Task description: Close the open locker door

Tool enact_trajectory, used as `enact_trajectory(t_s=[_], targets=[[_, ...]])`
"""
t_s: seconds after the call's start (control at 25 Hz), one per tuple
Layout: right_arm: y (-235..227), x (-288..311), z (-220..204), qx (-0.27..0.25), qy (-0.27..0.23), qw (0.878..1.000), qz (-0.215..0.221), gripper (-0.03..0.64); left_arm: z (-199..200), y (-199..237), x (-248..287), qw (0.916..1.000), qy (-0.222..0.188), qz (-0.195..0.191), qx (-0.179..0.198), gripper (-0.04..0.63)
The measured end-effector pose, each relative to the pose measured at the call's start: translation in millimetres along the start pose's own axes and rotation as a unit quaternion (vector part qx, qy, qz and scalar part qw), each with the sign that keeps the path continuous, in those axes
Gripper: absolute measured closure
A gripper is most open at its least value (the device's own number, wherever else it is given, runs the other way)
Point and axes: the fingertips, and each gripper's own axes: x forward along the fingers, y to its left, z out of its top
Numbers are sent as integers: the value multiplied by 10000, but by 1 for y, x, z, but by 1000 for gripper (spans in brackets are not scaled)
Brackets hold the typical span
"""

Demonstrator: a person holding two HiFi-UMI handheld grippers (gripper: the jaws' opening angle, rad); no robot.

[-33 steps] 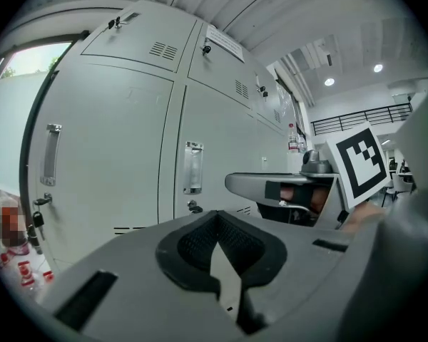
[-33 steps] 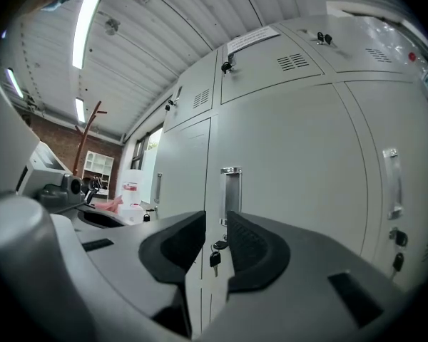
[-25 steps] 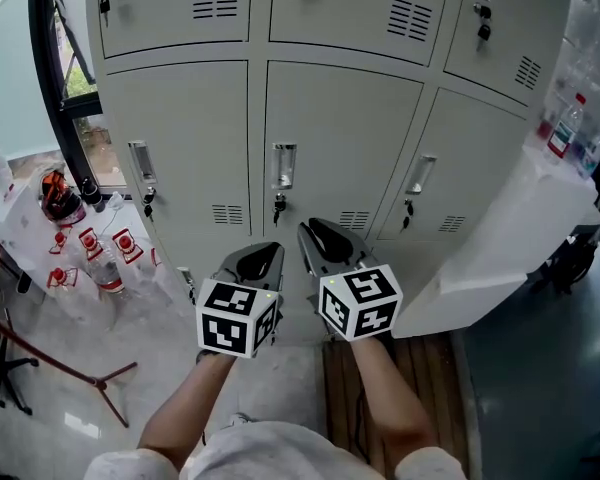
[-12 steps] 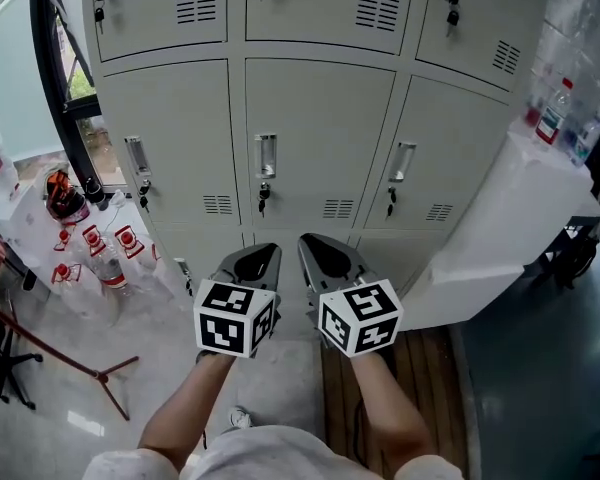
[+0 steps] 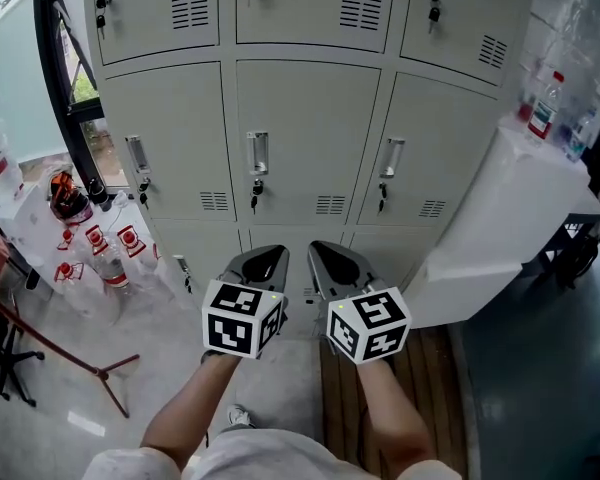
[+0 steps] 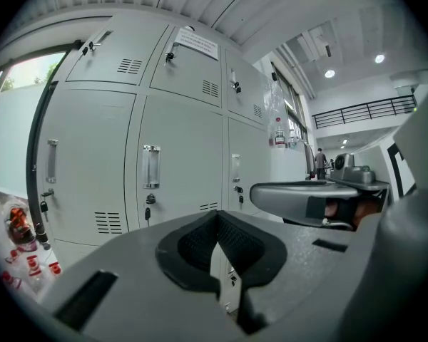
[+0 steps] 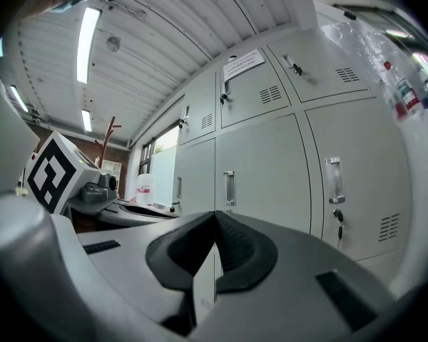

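Both grippers are held side by side, low in front of a bank of grey lockers (image 5: pixel 310 118), pointing at it and apart from it. The left gripper (image 5: pixel 264 253) has its jaws pressed together, the dark pads meeting at the tips with nothing between them. The right gripper (image 5: pixel 327 249) has just been closing its jaws on nothing, and they too are tip to tip. In the head view the three middle-row doors (image 5: pixel 305 138) sit above and beyond the grippers, each flush in its frame with a handle (image 5: pixel 257 154) and a keyed lock below it. The top-row doors likewise lie flush. The bottom row is straight ahead of the jaws, but the grippers and their marker cubes cover most of it, leaving only a bottom-row handle (image 5: pixel 185 269) in sight at the left gripper's left, so which is the open locker door cannot be told. In the left gripper view the middle-row doors stand ahead and to the left, with the right gripper alongside at the right. The right gripper view shows the same doors ahead and to the right. A white cabinet (image 5: pixel 510 218) with bottles (image 5: pixel 543 108) on top stands against the lockers at the right. Red-labelled water bottles (image 5: pixel 92 253) sit on the floor at the left beside a black window frame (image 5: pixel 60 88).
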Motion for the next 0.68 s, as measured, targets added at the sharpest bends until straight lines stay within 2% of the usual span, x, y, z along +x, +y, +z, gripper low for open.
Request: enact_trajectory(t_s=[0.68], targets=[[4, -12, -6, -6, 52, 10000, 63, 612, -1, -10, -9, 10000, -5, -23, 39, 589]])
